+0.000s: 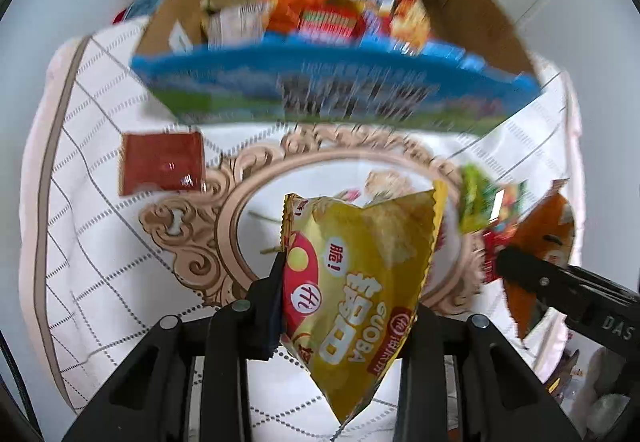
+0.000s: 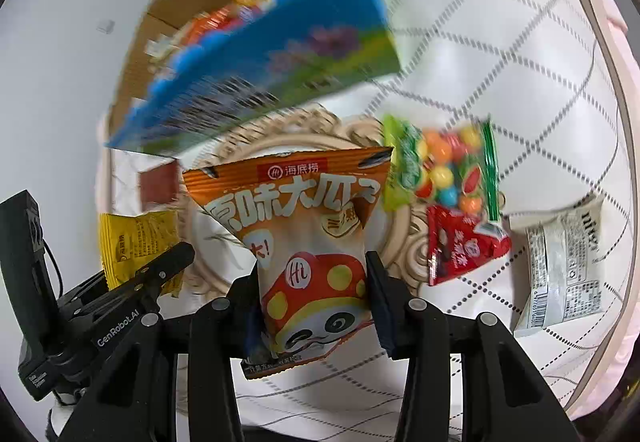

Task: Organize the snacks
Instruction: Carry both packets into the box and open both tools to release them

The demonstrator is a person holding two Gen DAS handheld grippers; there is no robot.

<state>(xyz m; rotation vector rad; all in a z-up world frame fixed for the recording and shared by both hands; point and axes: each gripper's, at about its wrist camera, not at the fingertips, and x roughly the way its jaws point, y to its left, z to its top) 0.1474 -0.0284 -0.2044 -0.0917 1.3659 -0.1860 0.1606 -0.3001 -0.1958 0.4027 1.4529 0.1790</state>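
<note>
My left gripper point(image 1: 348, 282) is shut on a yellow Guoba snack bag point(image 1: 360, 282) and holds it above the table. My right gripper point(image 2: 312, 282) is shut on an orange sunflower-seed bag point(image 2: 304, 226); it also shows at the right of the left wrist view point(image 1: 536, 242). The yellow bag shows at the left of the right wrist view point(image 2: 136, 242). A blue-fronted cardboard box point(image 1: 320, 86) with several snack packs stands behind, also in the right wrist view point(image 2: 256, 70).
On the white patterned tablecloth point(image 1: 100, 242) lie a dark red packet point(image 1: 162, 164), a green candy bag point(image 2: 440, 166), a small red packet point(image 2: 460, 246) and a white packet point(image 2: 560, 262). White walls stand behind the box.
</note>
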